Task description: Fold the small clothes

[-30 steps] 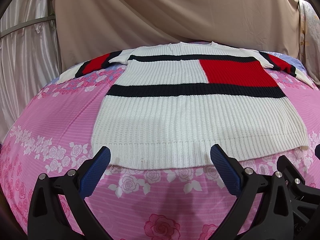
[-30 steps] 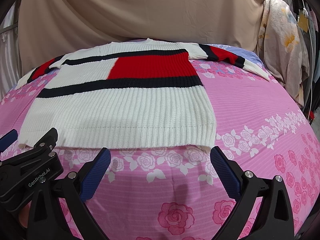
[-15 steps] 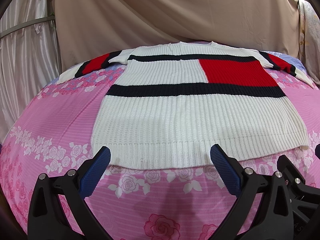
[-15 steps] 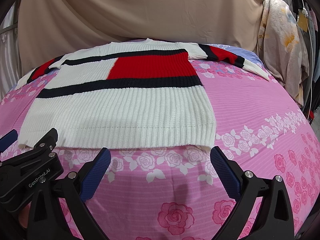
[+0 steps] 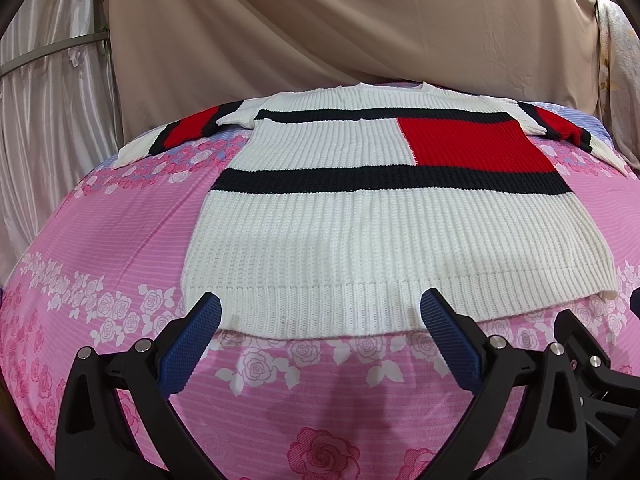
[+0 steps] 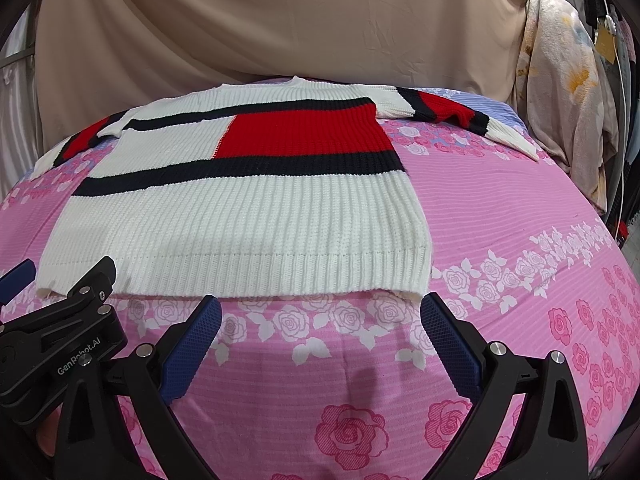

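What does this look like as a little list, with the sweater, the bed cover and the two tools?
sweater: white knit, navy stripes, red block; lies flat, sleeves spread out, not folded yet
bed cover: pink with roses, under the sweater
left tool: open, holds nothing, near the hem
right tool: open, holds nothing, near the hem's right corner
backdrop: beige cloth

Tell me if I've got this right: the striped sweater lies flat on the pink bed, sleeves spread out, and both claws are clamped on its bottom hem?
Not quite. Both the left claw and the right claw are open and hold nothing; each wrist view shows them just short of the hem. The rest holds: the sweater lies flat on the bed, sleeves spread.
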Demonstrator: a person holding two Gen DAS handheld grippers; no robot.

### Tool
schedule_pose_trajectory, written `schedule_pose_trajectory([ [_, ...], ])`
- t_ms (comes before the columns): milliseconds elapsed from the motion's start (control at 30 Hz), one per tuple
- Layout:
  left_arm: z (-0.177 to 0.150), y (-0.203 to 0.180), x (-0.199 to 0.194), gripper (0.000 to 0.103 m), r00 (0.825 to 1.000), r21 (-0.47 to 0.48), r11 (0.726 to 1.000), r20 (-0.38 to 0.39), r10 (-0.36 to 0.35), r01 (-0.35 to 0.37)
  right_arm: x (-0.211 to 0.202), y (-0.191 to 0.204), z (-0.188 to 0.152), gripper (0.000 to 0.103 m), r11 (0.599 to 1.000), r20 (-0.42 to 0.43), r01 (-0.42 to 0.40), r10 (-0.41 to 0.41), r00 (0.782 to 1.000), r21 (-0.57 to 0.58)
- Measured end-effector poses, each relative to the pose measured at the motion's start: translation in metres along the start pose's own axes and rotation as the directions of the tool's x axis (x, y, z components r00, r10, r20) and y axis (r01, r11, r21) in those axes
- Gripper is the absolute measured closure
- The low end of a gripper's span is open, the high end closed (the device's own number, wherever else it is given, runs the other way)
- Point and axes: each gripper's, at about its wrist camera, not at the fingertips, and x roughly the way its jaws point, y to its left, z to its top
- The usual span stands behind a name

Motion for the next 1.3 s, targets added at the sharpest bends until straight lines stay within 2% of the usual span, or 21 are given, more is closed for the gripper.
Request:
schedule_pose_trajectory([
  [933, 0.000, 0.000, 0.000, 0.006, 1.000, 0.000, 1.000, -0.002, 0.001, -0.001, 0.000, 0.001, 0.000, 0.005, 1.000, -0.003, -0.004, 0.004, 1.000, 0.001],
  [1067, 0.001, 0.004, 0.003, 0.005, 1.000, -0.019, 1.000, -0.019, 0.001, -0.001, 0.007, 0.001, 0.000, 0.005, 0.999, -0.038, -0.044, 0.044, 0.998, -0.010],
  [1200, 0.003, 0.012, 0.001, 0.005, 0.999, -0.052, 0.998, -0.021, -0.043, 0.042, 0.012, -0.024, 0.010, 0.005, 0.986, -0.071, -0.156, 0.160, 0.985, 0.051],
  [1300, 0.012, 0.022, -0.003, 0.005, 0.998, -0.057, 0.996, -0.011, -0.068, 0.067, 0.026, -0.072, 0.034, 0.005, 0.981, -0.082, -0.147, 0.158, 0.984, 0.124],
])
